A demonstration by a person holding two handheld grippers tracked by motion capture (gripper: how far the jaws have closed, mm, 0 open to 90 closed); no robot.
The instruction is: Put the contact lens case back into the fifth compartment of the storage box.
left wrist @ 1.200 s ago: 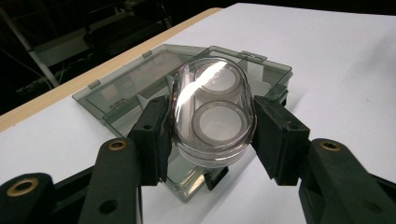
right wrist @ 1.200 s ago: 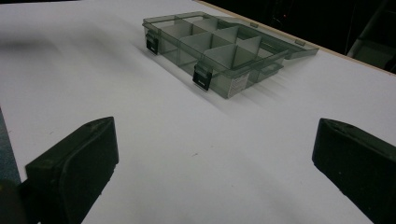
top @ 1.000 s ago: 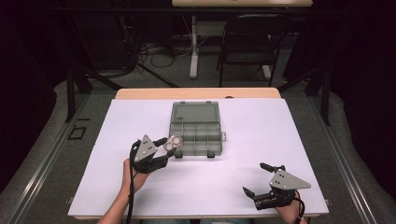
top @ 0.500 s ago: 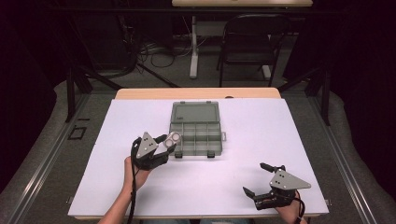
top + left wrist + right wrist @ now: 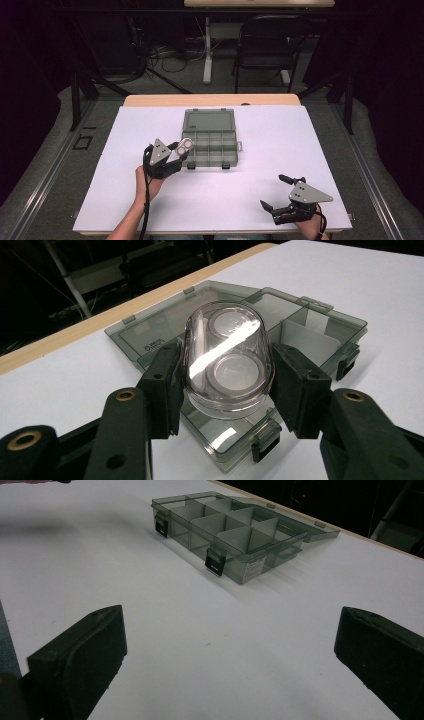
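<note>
White surface (image 5: pixel 320 150), wooden edge along the far side. Smoky grey plastic organizer box (image 5: pixel 210 139) sits near the middle, lid folded flat open toward the far edge, tray divided into compartments. Black latches on the near wall.

Left tool (image 5: pixel 176 154) held above the surface at the box's near left corner, clenched on a clear plastic capsule (image 5: pixel 185 145). In the left gripper view the capsule (image 5: pixel 228 358) is pinched between the two black pads, one on each side, and hangs over the left end of the box (image 5: pixel 310 335). Capsule is dome-shaped, transparent, with two round pale discs visible inside; strong glare streak across it. Which compartment lies under it: cannot tell.

Writing: a small embossed mark on the open lid in the left gripper view, too small to read. A white label on the box's (image 5: pixel 235 530) end wall in the right gripper view, also unreadable.

Right tool (image 5: pixel 283 192) rests low near the front right corner of the surface, well apart from the box, jaws spread wide with nothing between them. Right gripper view shows bare white surface (image 5: pixel 200 645) between its pads, box farther off.

A dark chair (image 5: pixel 265 45) and cables (image 5: pixel 160 55) on the floor beyond the far edge.
</note>
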